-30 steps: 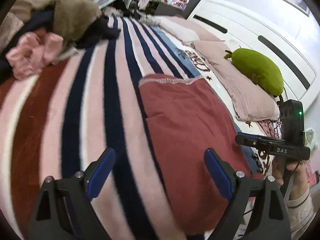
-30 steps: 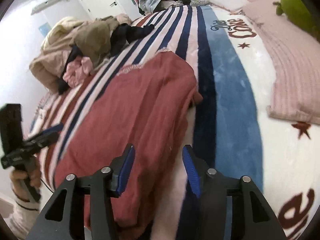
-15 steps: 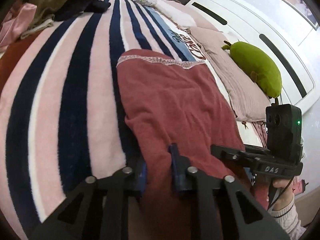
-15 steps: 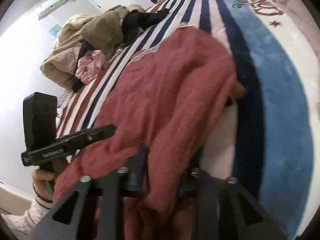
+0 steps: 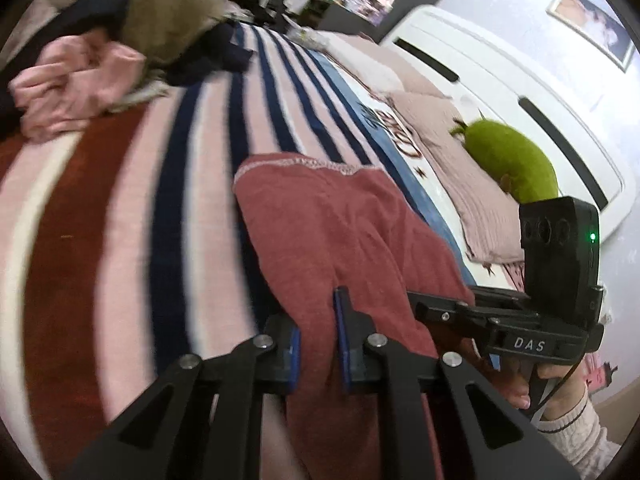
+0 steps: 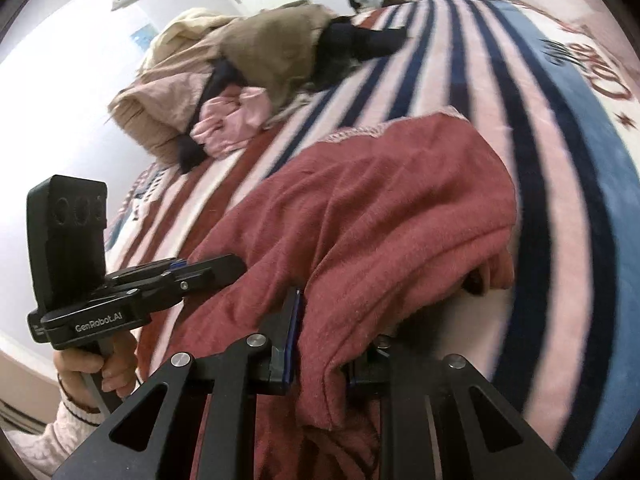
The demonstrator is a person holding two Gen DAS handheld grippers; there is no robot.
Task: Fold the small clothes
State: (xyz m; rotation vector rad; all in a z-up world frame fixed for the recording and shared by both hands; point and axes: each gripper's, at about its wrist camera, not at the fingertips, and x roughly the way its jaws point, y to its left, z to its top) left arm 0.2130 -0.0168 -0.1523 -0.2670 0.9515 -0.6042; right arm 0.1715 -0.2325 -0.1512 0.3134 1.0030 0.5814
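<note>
A dark red garment [image 5: 340,232] with a pale lace hem lies on the striped blanket [image 5: 120,220]; its near end is gathered and lifted. My left gripper [image 5: 318,320] has its blue pads pressed on a fold of that near edge, jaws still closing. In the right wrist view the same garment [image 6: 380,208] drapes over my right gripper [image 6: 324,332], whose jaws are closing on bunched cloth; its right finger is hidden under the fabric. Each gripper shows in the other's view, the right gripper [image 5: 436,308] close beside the left, and the left gripper [image 6: 224,266] at the cloth's left edge.
A pile of unfolded clothes [image 5: 120,40], also seen in the right wrist view [image 6: 248,68], sits at the far left of the bed. A green plush toy [image 5: 512,160] lies on a pink pillow [image 5: 452,152] by the white headboard [image 5: 520,92]. Hands in knit sleeves [image 6: 52,432] hold the grips.
Both grippers went from open to closed on the garment's near edge. The cloth has since been lifted and bunched, and both views have pulled back from it.
</note>
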